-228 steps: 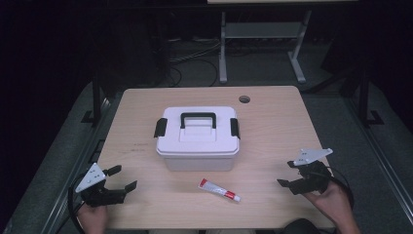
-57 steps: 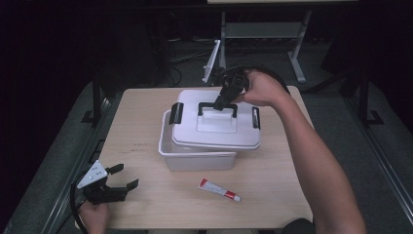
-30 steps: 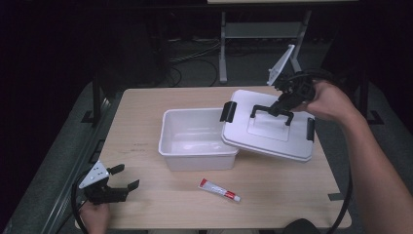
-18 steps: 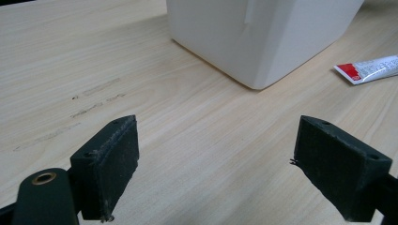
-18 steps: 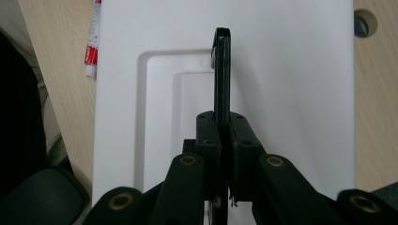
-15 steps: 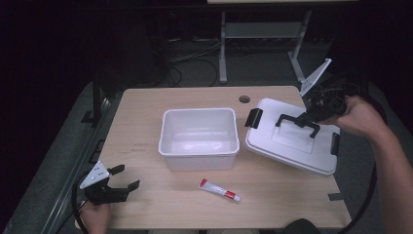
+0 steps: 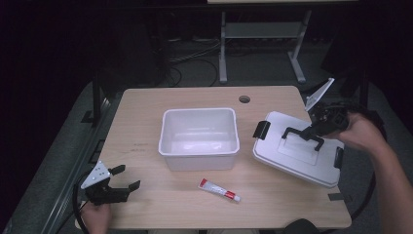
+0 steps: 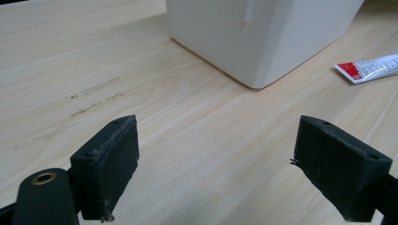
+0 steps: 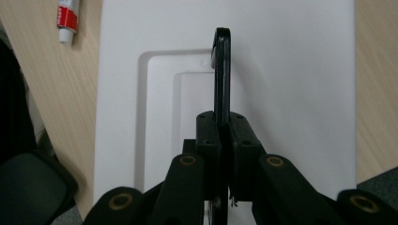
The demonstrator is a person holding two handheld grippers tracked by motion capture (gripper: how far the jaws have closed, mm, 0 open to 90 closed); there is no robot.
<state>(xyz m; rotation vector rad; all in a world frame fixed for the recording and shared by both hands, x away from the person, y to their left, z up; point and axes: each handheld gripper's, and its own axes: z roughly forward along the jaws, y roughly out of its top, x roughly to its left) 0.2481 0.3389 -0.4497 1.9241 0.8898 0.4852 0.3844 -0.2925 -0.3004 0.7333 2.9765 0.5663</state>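
A white lid (image 7: 292, 153) with black side latches lies tilted at the right of the table, and it fills much of the right gripper view (image 9: 291, 65). My right gripper (image 7: 311, 130) is shut on the lid's black handle (image 7: 303, 137); the right gripper view shows its jaws pinching that thin black handle (image 9: 222, 70). The open white box (image 7: 198, 138) stands in the middle of the table, its corner (image 8: 263, 42) close ahead in the left gripper view. My left gripper (image 7: 121, 178) rests open at the table's front left corner, with bare wood between its jaws.
A red and white tube (image 7: 219, 190) lies on the wooden table (image 7: 146, 112) in front of the box; its red end (image 8: 371, 68) lies to the right of the box corner. A round cable hole (image 7: 244, 99) sits near the far edge. Dark floor surrounds the table.
My right gripper has carried the lid off the box, rightward and down, until it lies tilted at the table's right side. The left gripper has stayed put.
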